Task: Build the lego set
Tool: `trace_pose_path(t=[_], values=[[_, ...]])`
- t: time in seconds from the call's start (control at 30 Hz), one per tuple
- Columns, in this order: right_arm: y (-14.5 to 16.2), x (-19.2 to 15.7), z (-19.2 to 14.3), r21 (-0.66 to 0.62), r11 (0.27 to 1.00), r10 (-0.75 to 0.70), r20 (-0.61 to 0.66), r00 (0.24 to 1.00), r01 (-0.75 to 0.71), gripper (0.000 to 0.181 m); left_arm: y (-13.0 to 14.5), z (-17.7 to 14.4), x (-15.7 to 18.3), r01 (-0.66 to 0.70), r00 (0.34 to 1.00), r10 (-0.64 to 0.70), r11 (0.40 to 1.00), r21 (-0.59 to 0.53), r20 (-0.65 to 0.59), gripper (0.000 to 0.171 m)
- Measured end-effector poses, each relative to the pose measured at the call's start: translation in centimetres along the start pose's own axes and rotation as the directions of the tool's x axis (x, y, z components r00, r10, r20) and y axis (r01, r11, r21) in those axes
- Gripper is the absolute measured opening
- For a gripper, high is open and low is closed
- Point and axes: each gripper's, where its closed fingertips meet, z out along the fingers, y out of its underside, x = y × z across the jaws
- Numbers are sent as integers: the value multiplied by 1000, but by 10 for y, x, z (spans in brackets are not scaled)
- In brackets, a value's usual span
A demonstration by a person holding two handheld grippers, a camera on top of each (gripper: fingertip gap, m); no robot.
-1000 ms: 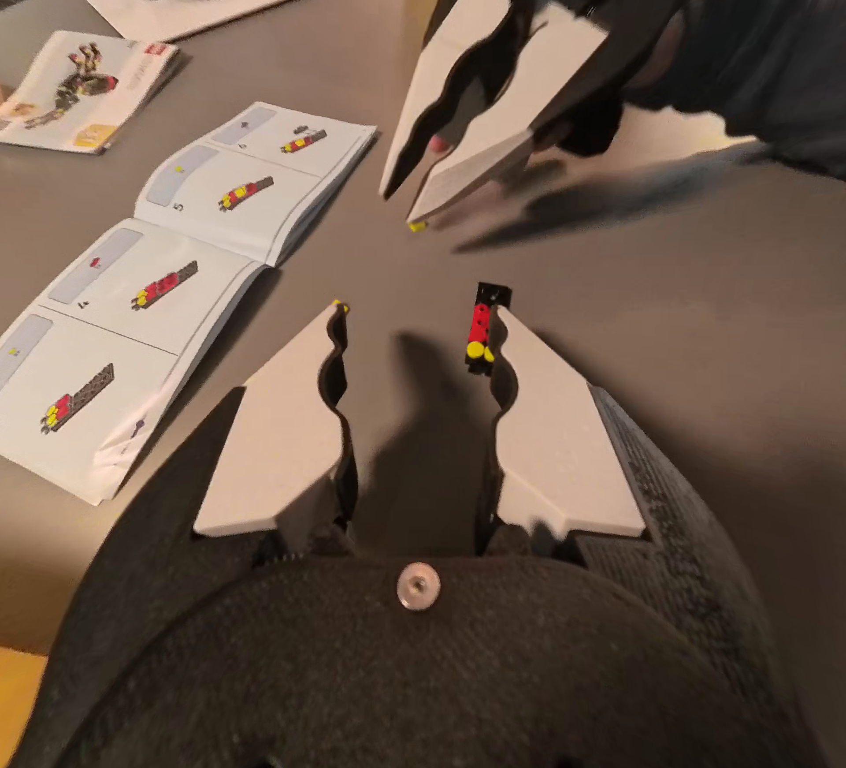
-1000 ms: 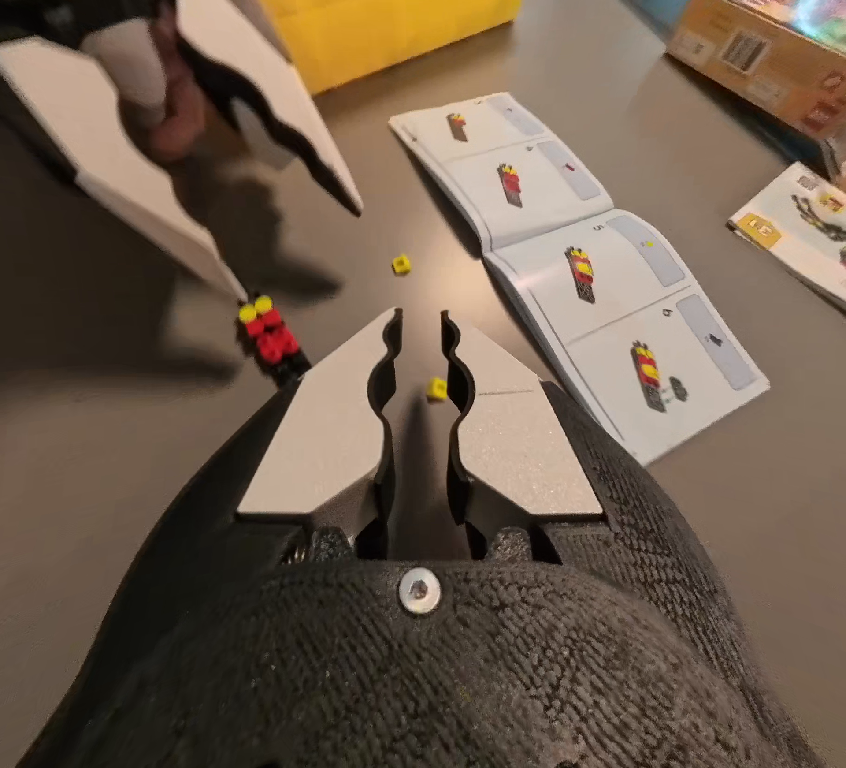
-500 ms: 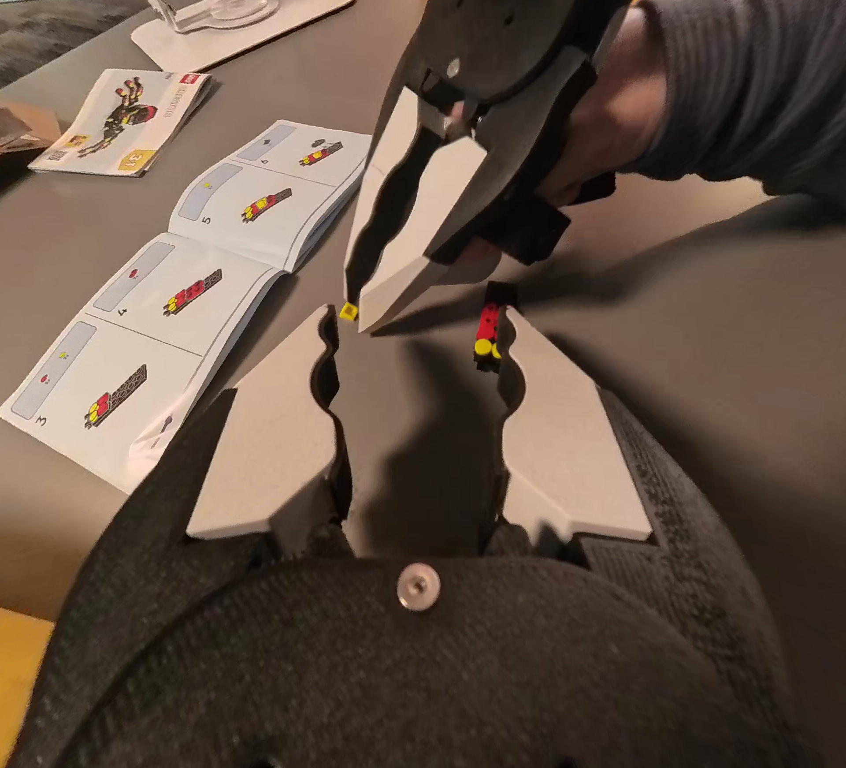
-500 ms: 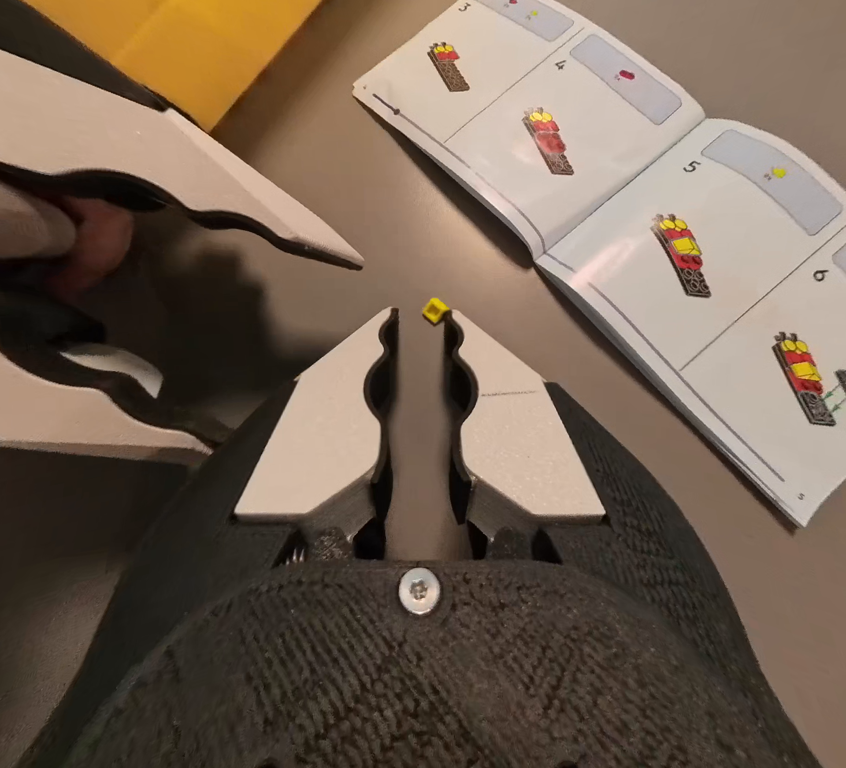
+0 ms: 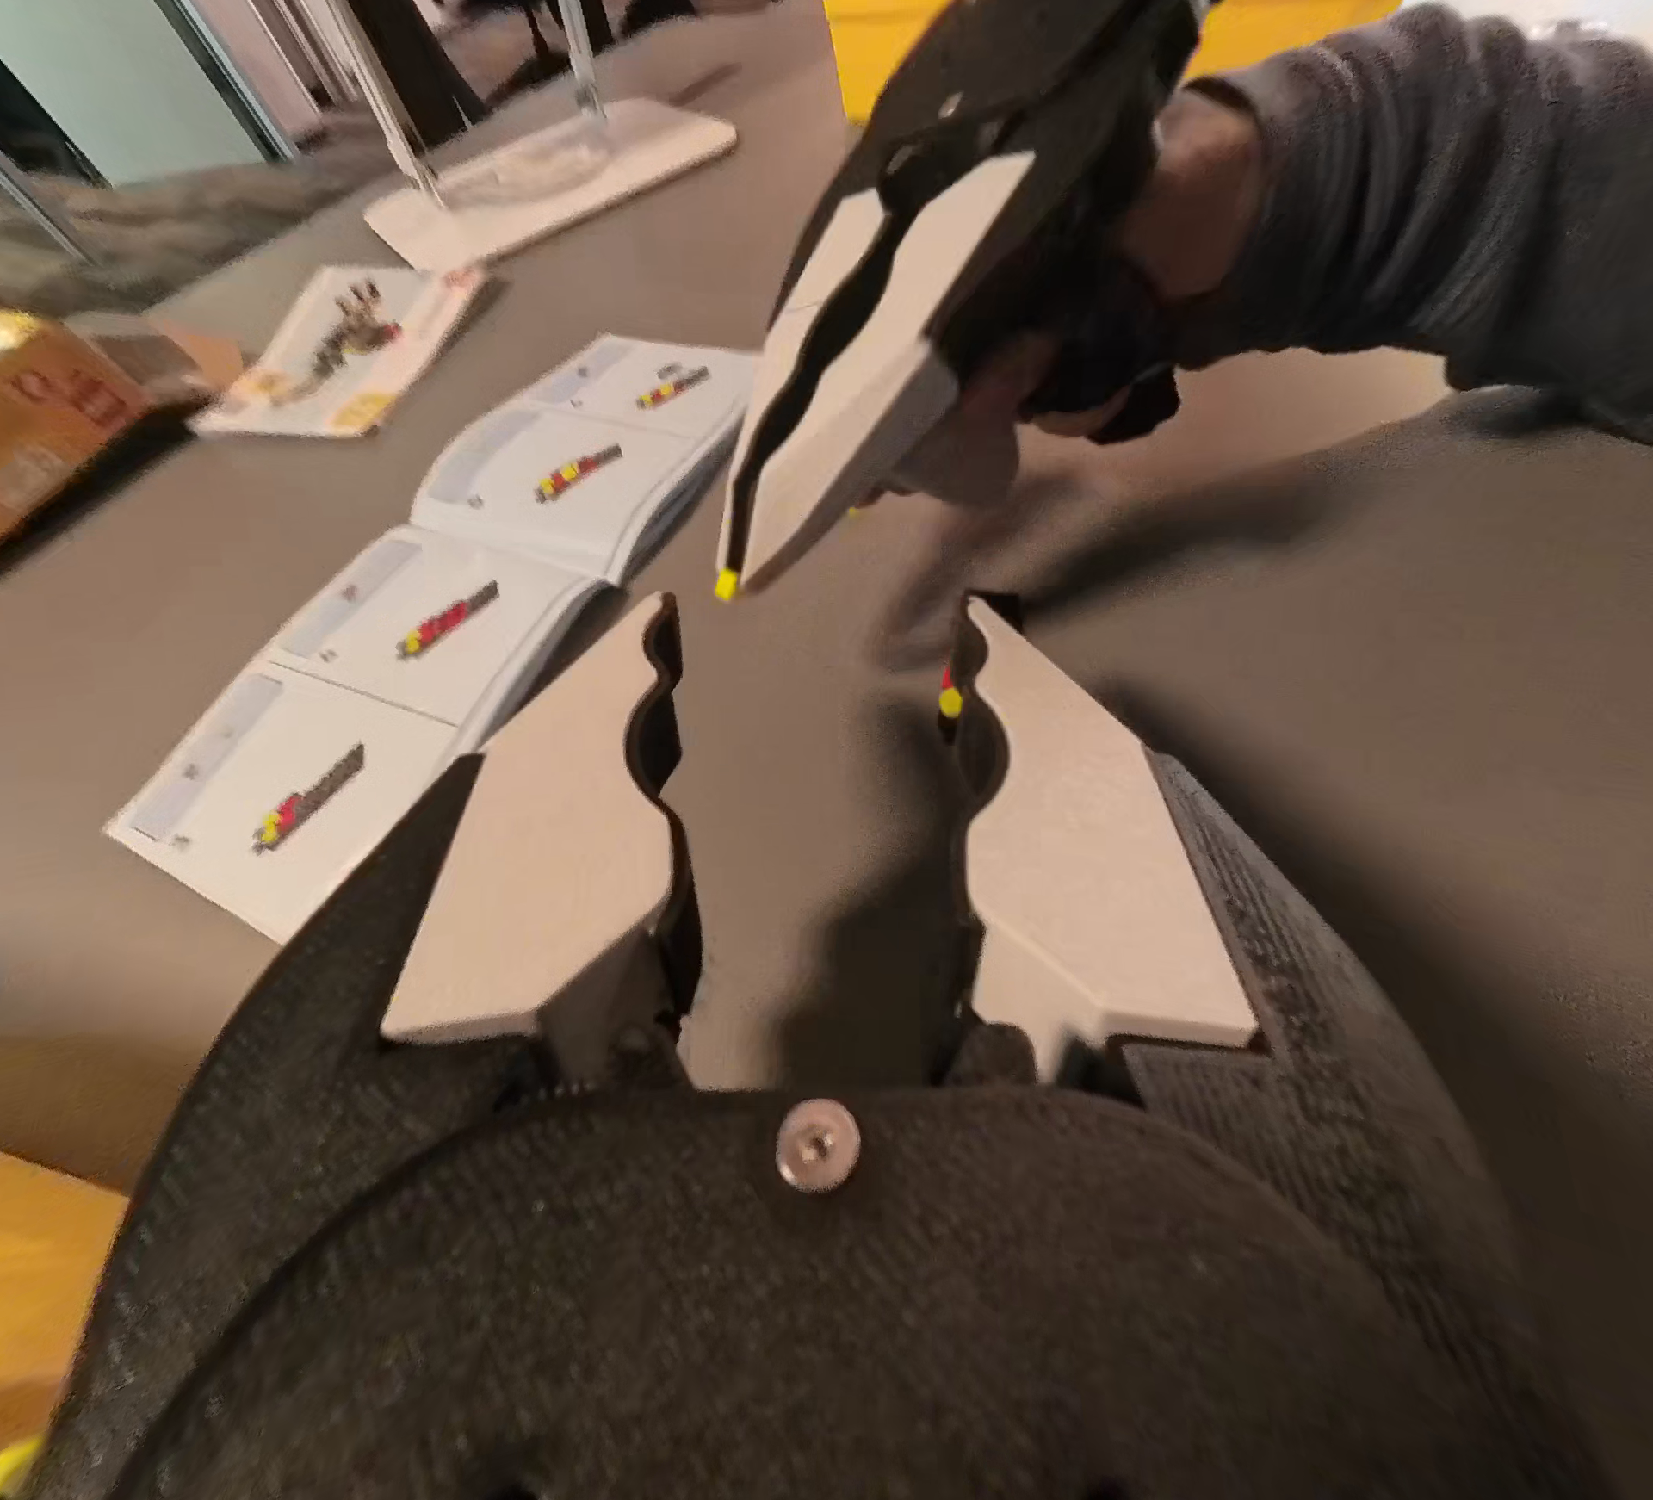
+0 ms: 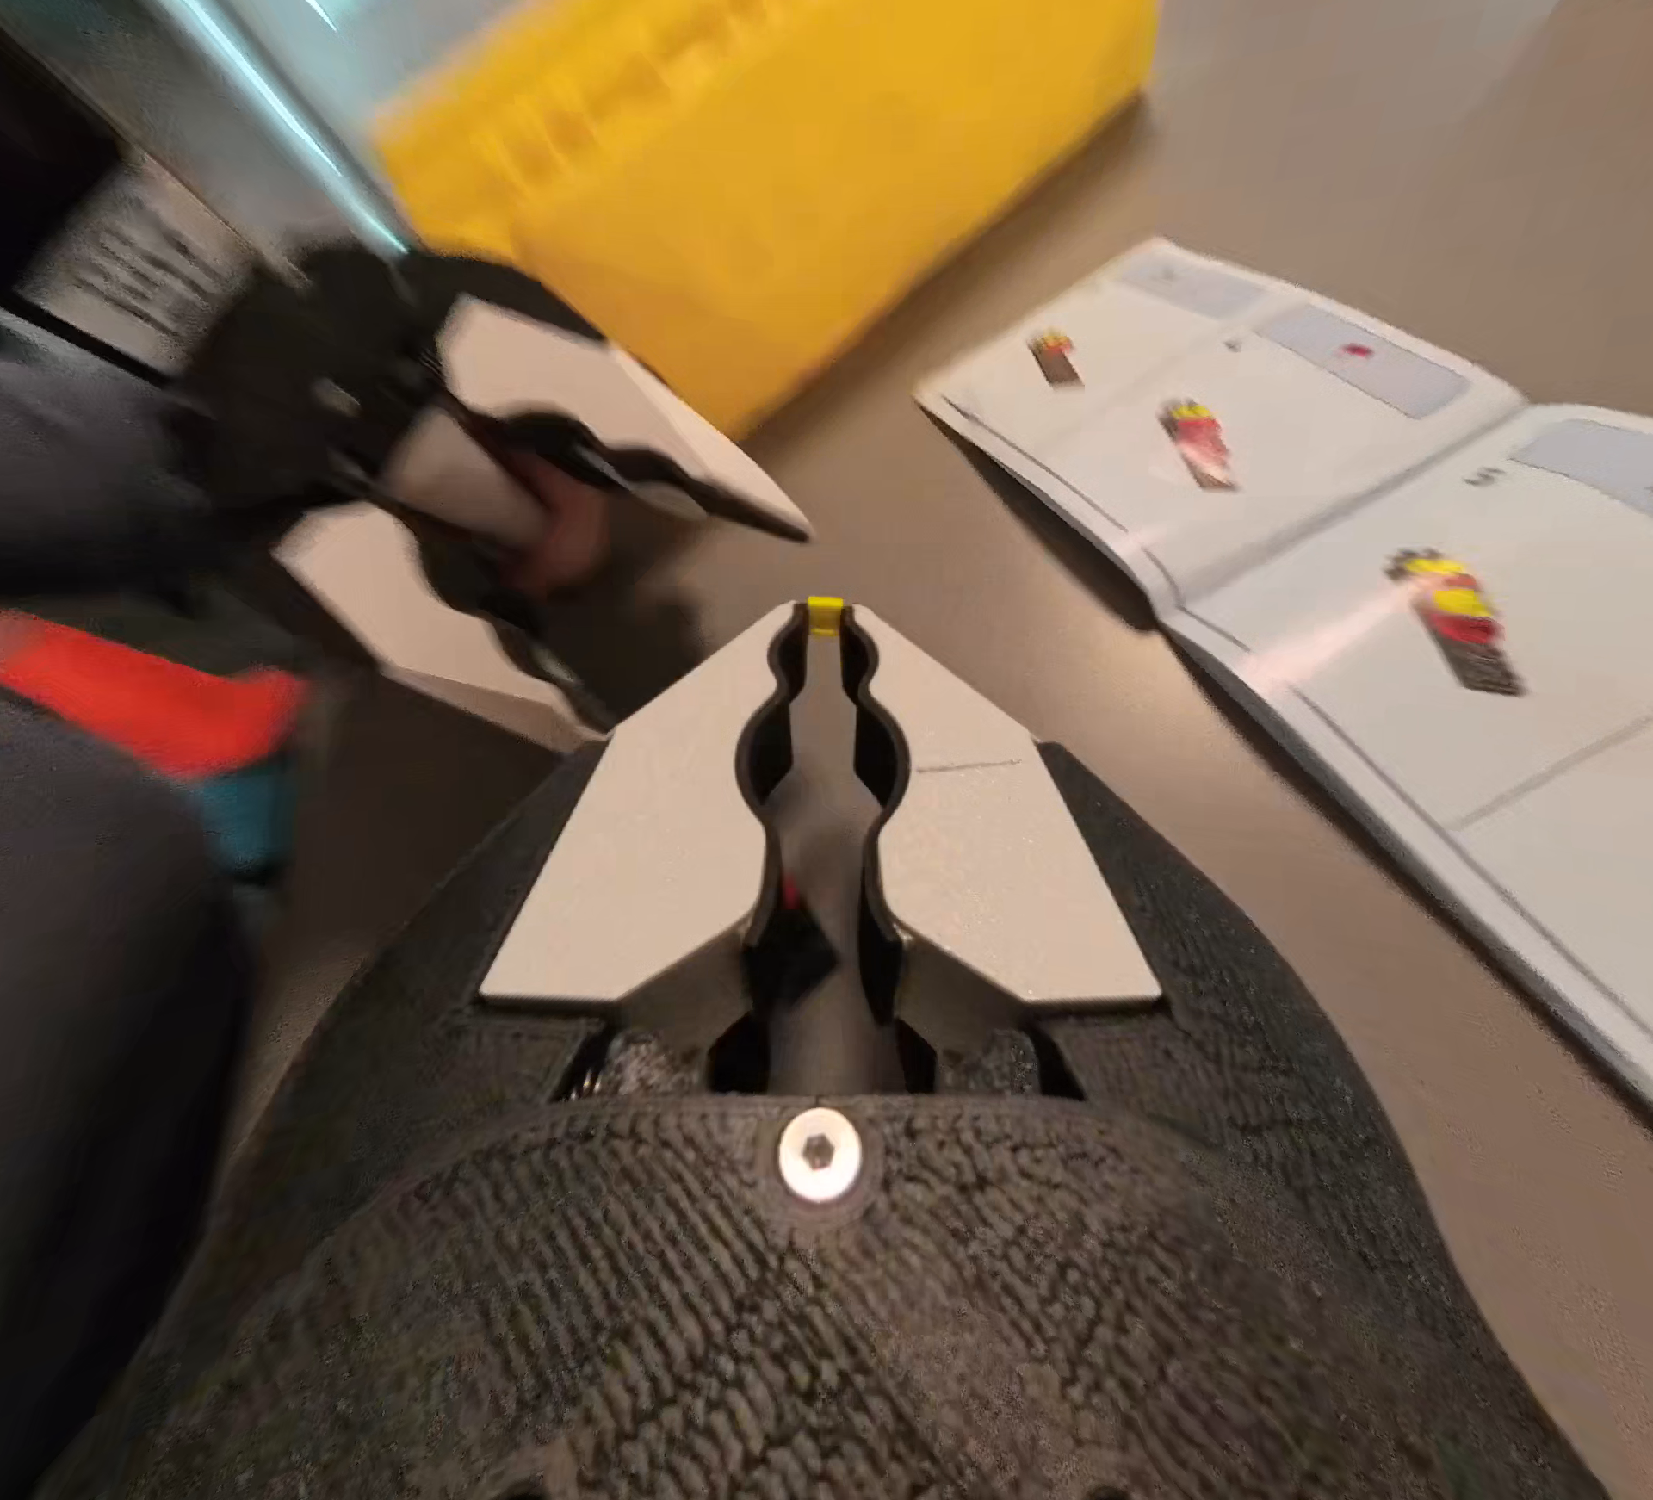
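My right gripper (image 6: 823,613) is shut on a tiny yellow lego piece (image 6: 823,616) at its fingertips and holds it above the grey table. In the left wrist view the same gripper (image 5: 735,580) points down with the yellow piece (image 5: 726,583) at its tip. My left gripper (image 5: 818,616) is open and empty, low over the table. The small black, red and yellow build (image 5: 948,701) lies by its right finger, mostly hidden behind it. A blurred bit of the build (image 6: 789,920) shows through the gap between the right gripper's fingers. The open left gripper (image 6: 698,629) also shows there.
An open instruction booklet (image 5: 501,607) lies left of the grippers and shows in the right wrist view (image 6: 1342,562). A second booklet (image 5: 349,348), a cardboard box (image 5: 54,410) and a white stand base (image 5: 555,169) lie farther left. A yellow bin (image 6: 805,115) stands at the back. Both grippers' tips are close together, under 4 cm apart.
My right gripper closed on the yellow piece that lay on the table and lifted it. Both views have tilted up. My left gripper stays open beside the build.
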Motion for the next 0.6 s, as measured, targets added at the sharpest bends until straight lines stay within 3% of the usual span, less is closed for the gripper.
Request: trace_pose_path(t=[0.1,0.23,0.37,0.6], values=[[-23,-18,-13,123,978,139,203,969,-167,5,-18,-9,-4,-116,991,106,986,121,82,49],[-26,-38,-8,114,954,223,347,911,-277,5,-36,-22,-8,-298,939,252,935,191,232,42],[-27,-48,-3,102,945,245,407,880,-311,5,-44,-31,-12,-384,897,311,900,205,314,28],[-32,-52,-11,124,941,230,443,866,-314,5,-41,-29,-10,-434,873,364,884,174,324,8]])
